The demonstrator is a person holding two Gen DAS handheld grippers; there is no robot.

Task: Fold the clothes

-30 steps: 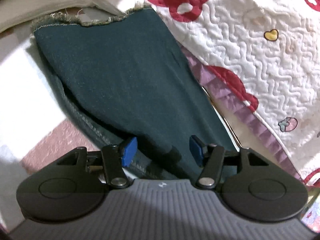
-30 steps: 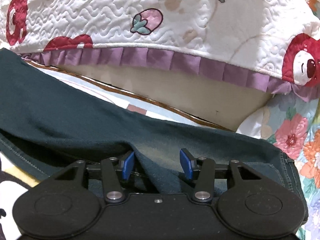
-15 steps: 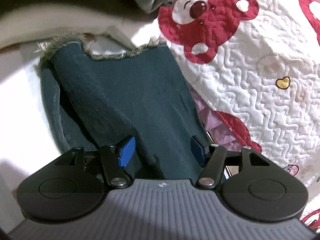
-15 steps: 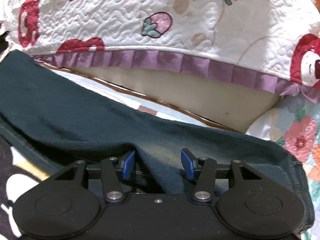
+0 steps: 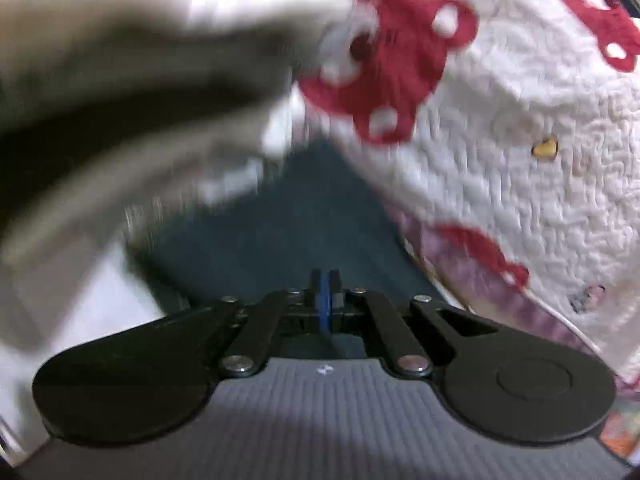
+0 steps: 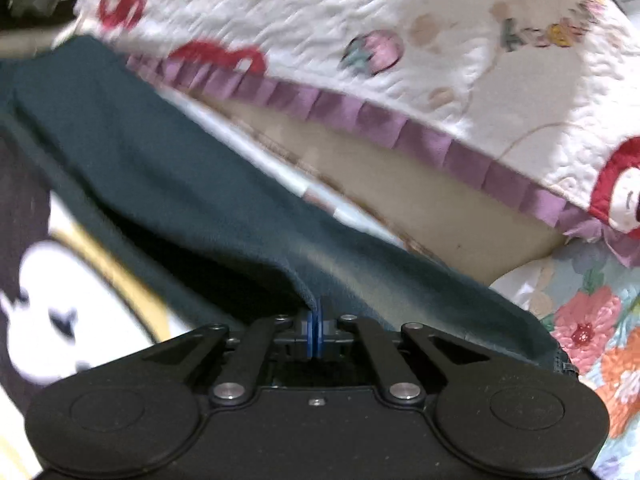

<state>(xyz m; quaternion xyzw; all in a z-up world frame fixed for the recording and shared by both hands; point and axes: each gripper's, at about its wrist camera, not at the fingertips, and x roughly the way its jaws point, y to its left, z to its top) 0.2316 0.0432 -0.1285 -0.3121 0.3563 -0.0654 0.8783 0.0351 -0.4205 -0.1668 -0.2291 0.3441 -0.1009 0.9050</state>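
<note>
1 dark green garment [image 6: 192, 184] lies on the bed beside 1 white quilt [image 6: 400, 12] with red bears. Both hand-held grippers have just closed: left hand-held gripper [image 5: 325, 280] and right hand-held gripper [image 6: 316, 320] each pinch its cloth.

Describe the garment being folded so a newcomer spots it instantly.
Start at the white quilted bedspread with red bears and a purple ruffle. Just below that ruffle lies the dark teal garment, a long plain cloth running across the bed. It is the only solid, unprinted fabric there, and both the left gripper and right gripper pinch it.
</note>
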